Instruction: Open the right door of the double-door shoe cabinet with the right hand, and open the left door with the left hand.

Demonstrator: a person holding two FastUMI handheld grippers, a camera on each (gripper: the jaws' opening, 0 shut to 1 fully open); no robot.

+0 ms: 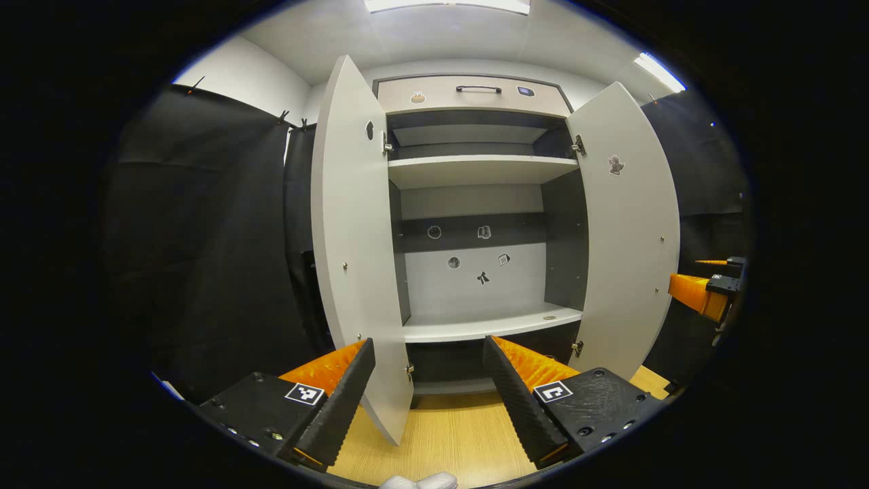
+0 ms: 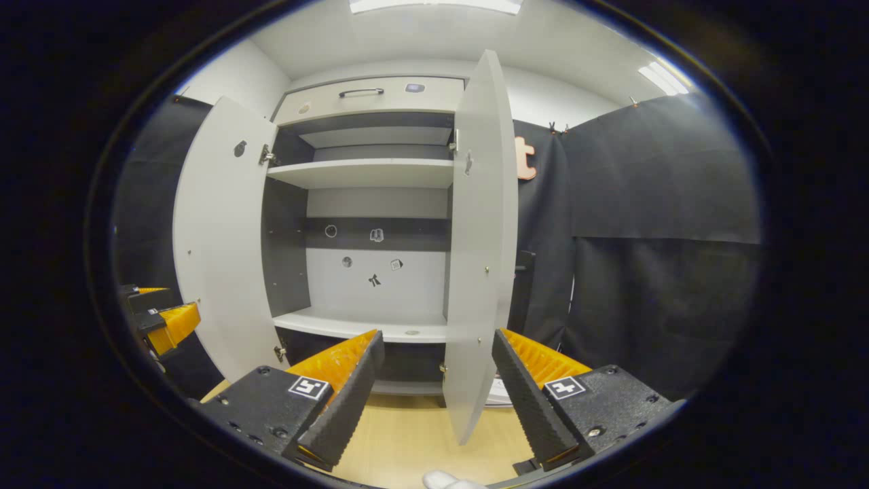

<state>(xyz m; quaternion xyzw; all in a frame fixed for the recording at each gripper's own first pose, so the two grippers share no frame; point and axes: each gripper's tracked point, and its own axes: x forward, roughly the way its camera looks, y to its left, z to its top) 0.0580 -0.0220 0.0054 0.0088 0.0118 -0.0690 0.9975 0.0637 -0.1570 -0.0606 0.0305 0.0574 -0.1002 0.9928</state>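
left door (image 1: 353,238) upright, swung outward, right door (image 2: 482,238) likewise

One shoe cabinet (image 1: 475,204). Two doors: left door (image 1: 353,251) at 9 o'clock, right door (image 1: 628,231) at 3 o'clock. One drawer (image 1: 475,95) at 12 o'clock. Two shelves (image 1: 478,170). Two grippers: left gripper (image 1: 429,390), right gripper (image 2: 434,390).

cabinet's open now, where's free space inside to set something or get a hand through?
Free: the lower shelf between the side walls, bare except a small disc near its right front, and the upper shelf. The wooden floor in front is bare. Tight: each open gripper straddles a door edge, left door, right door.
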